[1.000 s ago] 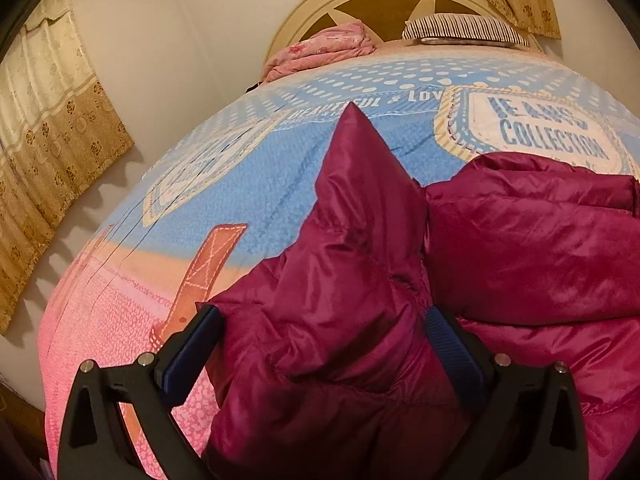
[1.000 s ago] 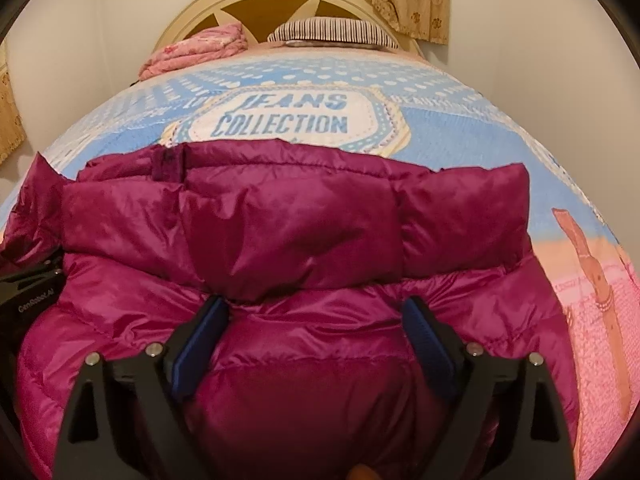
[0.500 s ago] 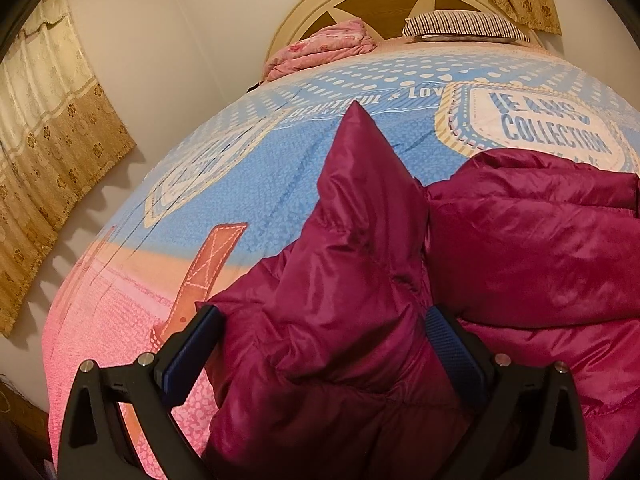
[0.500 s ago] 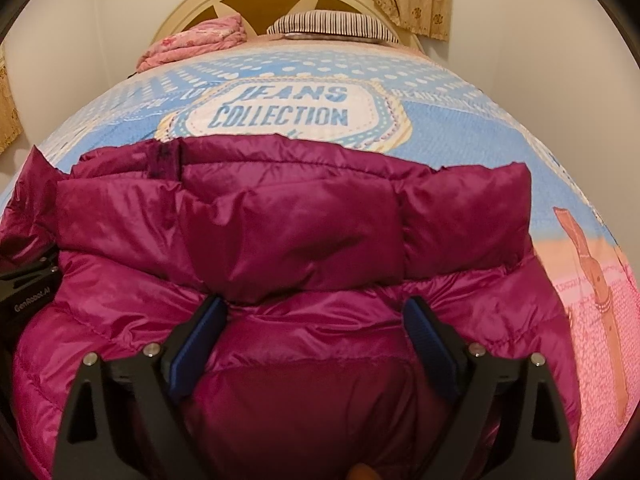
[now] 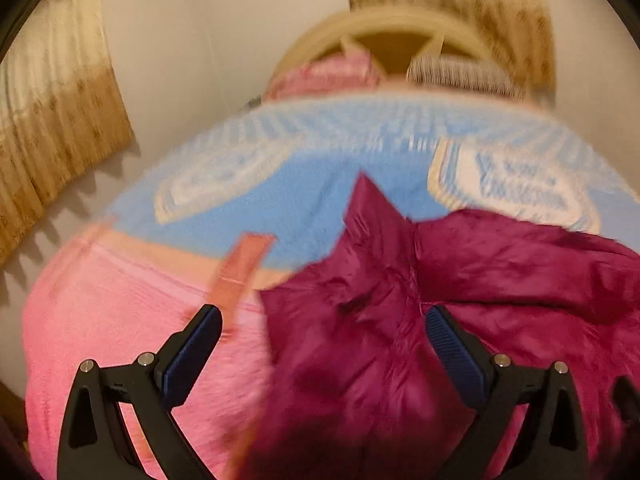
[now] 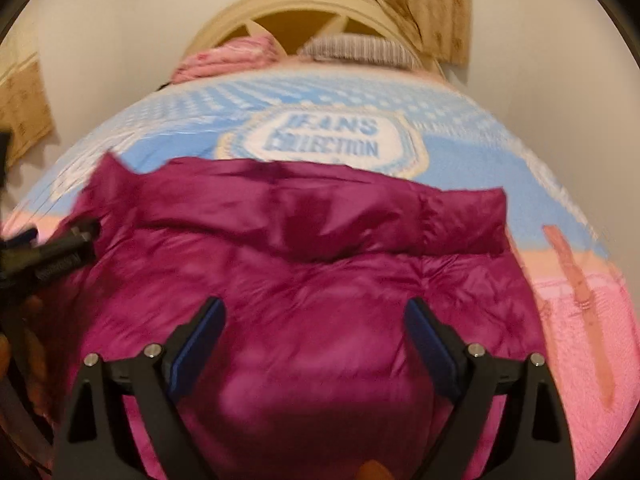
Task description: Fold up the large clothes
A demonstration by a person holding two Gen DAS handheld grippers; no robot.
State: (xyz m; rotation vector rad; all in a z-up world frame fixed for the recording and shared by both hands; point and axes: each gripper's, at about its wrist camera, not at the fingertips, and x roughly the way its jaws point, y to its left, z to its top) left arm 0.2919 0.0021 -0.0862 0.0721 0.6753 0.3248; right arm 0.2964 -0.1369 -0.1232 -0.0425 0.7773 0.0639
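Though smeared by blur in both views, clear enough in the main parts.

Seen along the left gripper (image 5: 323, 314): fingers (image 5: 192, 352) spread wide and released, clamping nothing, standing at the lower left and lower right of the frame. Under the left-hand one, only the bare pink cover of the bed (image 5: 120, 320); under the right-hand one, the jacket (image 5: 500, 280). Magenta and puffy, lying crumpled on the bed, filling the lower right of the frame and running off its right and bottom edges. Near the middle of the frame, one pointed flap reaching up over the blue part of the cover. Cannot tell whether either finger touches the cloth. At the far left, a tan curtain (image 5: 52, 120) against a pale wall.

Seen along the right gripper (image 6: 315, 305): fingers (image 6: 196, 340) likewise released and wide apart, low in the frame, with jacket cloth showing between and below them and nothing pinched. Spread across the middle and bottom of this frame, a broad quilted panel with a thicker folded band along its upper edge. Just above that edge, a white badge on the blue cover reading JEANS COLLECTION. At the left edge of the frame, the left gripper again, dark, beside the jacket's left side; contact not clear. Along the top, a cream headboard (image 6: 240, 12), with a pink blanket (image 6: 228, 56) and a striped pillow (image 6: 360, 46) in front of it.
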